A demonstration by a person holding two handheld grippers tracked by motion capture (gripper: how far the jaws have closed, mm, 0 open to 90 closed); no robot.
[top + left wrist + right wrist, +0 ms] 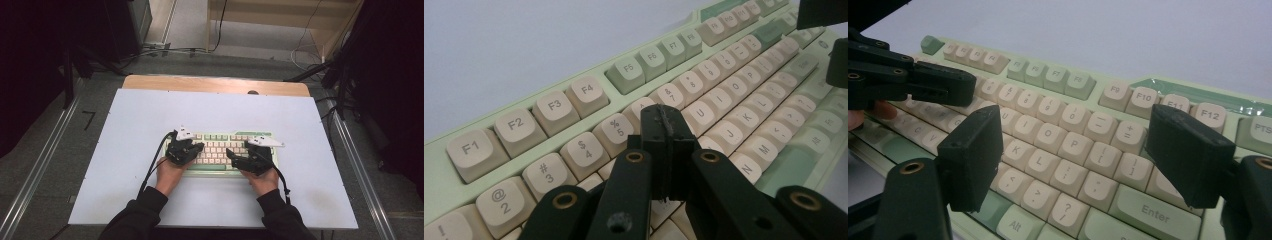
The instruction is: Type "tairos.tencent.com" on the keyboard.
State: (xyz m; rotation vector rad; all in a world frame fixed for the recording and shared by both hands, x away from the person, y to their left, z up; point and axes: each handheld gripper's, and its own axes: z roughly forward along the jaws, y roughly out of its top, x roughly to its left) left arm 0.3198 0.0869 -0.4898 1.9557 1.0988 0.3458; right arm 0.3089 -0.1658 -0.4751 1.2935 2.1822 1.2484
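The pale green keyboard with cream keycaps (220,150) lies near the middle of the white tabletop (125,165). The left gripper (669,125) hovers over the number row near the 6 key (639,107), its jaws pressed together with nothing between them. The right gripper (1073,150) stands over the keyboard's right half with its jaws spread wide, holding nothing.

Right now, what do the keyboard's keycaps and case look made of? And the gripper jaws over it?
Keycaps: likely moulded plastic, matte cream, with grey printed legends and soft rounded tops. Keyboard case: plastic by the look, smooth pale green with a slight sheen. Left gripper and right gripper: black plastic jaws, probably 3D-printed given the rough, grainy edges, with brass-coloured pivot bushings. The table looks like matte white laminate, though I can't be sure.
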